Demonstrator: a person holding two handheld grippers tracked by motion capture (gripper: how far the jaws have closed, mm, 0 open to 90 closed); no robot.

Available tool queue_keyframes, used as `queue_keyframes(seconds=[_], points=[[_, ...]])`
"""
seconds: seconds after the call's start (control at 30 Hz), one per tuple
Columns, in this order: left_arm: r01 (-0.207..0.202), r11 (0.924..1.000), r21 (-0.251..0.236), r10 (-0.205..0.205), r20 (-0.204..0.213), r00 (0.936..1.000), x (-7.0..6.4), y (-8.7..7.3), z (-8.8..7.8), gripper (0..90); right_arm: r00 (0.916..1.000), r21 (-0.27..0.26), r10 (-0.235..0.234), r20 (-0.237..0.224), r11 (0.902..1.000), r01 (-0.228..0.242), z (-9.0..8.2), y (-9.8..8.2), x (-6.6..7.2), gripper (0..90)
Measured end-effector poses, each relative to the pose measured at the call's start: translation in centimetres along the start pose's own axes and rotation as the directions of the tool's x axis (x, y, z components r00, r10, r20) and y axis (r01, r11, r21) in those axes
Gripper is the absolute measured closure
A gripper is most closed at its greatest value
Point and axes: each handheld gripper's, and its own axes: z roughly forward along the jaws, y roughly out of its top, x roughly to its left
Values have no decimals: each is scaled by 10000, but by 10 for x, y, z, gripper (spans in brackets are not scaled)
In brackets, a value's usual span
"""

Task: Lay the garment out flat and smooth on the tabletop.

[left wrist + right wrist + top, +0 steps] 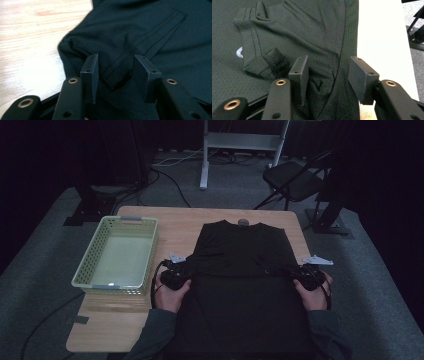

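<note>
Two grippers: one in each hand, at the two side edges of a black shirt (240,270) spread flat on a wooden table (135,315).
Basket: a pale green basket (90,255) with holed walls stands on the left part of the table, just beside the left hand.
Left gripper: the left gripper (115,75) sits at the shirt's left edge, its jaws standing apart; the hemmed corner of a folded-in sleeve (117,75) lies between them, and the pads do not press on it.
Left hand: the left hand (172,292) rests on the shirt's left edge, near the basket's front corner.
Shirt: it lies in the middle of the table with the collar (243,223) at the far side, both sleeves folded inward over the body; the lower part hangs toward the person, though the high view is too dark to show how far.
Right gripper: the right gripper (328,73) has its jaws apart over the shirt's right side seam (340,57); cloth lies between them, seemingly unpinched. The right sleeve's cuff (262,65) lies just beside its left-hand jaw.
Right hand: the right hand (312,292) sits at the shirt's right edge, near the table's right border.
</note>
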Motion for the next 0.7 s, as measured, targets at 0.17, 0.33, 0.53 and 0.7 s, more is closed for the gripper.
queue_keyframes(seconds=[0.17, 0.33, 0.53, 0.7], points=[[-152, 9998, 112, 153, -163, 9997, 1, 1, 1, 736, 10000, 1, -16, 12, 10000, 16, 0, 0, 0, 508], [-146, 9998, -119, 137, -705, 9974, 9, 5, -5, 819, 10000, 6, -3, 15, 10000, 3, 0, 0, 0, 508], [8, 9989, -467, -101, -1978, 9802, 23, 7, -14, 830, 10000, 1, -27, 18, 10000, 27, 0, 0, 0, 508], [-8, 9982, -608, -173, -2979, 9544, 29, 4, -19, 818, 10000, 10, -31, 23, 10000, 31, 0, 0, 0, 508]])
